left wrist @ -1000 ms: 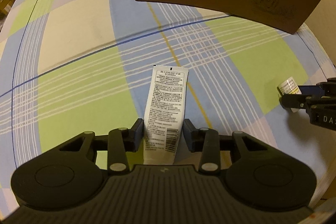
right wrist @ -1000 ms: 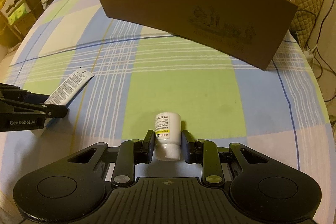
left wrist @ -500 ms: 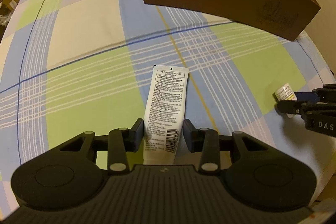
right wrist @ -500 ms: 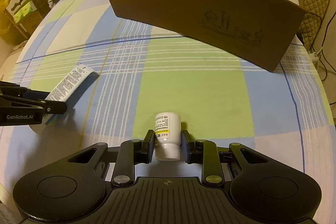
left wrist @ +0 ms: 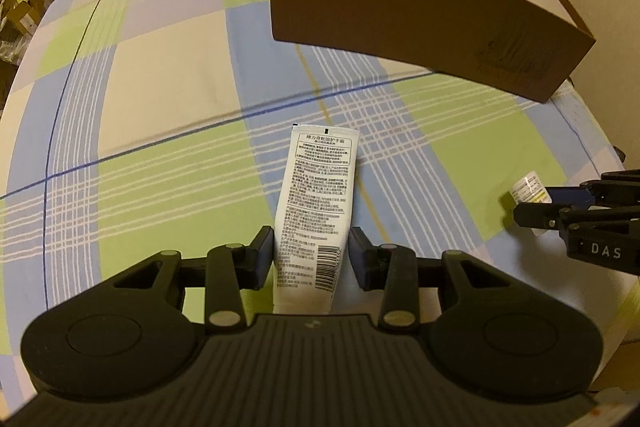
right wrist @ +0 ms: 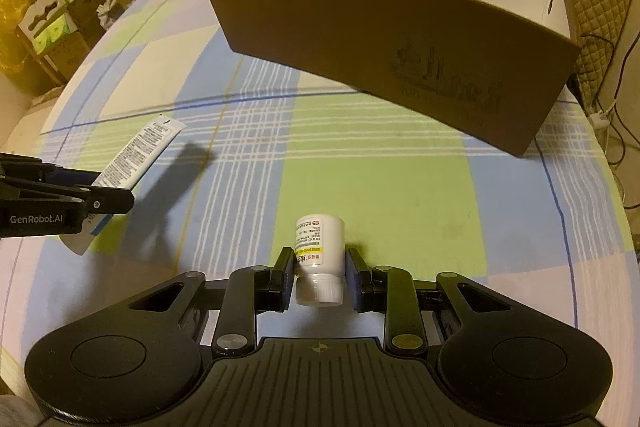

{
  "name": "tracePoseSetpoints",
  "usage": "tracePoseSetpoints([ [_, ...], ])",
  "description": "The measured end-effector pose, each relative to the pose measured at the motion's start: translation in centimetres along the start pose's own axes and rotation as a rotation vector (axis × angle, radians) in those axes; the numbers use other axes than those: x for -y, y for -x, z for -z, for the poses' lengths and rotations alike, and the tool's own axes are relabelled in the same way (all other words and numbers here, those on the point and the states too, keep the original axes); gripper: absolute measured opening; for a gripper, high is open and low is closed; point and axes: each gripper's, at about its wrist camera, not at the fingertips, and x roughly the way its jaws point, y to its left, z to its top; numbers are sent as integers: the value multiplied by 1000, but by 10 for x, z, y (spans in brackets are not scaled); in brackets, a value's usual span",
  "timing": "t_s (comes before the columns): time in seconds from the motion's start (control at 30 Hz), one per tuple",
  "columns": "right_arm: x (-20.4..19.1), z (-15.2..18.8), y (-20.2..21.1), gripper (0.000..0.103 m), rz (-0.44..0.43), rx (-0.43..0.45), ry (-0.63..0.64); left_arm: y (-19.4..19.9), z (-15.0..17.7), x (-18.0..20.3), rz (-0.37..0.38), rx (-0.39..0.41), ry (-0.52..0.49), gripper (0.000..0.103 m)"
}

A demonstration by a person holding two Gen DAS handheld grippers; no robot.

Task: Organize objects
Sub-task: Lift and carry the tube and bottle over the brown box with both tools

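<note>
Plaid tablecloth (left wrist: 160,75) is spreading under both grippers. Left gripper (left wrist: 311,251) is clamping a white tube (left wrist: 316,203), right gripper (right wrist: 318,277) is pinching a small white pill bottle (right wrist: 320,251), both lifted clear, probably heading for the open cardboard box (right wrist: 360,39) ahead.
</note>
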Motion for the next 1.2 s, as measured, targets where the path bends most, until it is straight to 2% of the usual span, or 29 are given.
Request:
tracePoseSetpoints([
  [0.6,0,-26,22,24,-20,76,14,23,-26,8,27,80,-23,35],
  [1.2,19,-70,42,24,-36,167,-5,29,-79,44,74,163,-102,35],
])
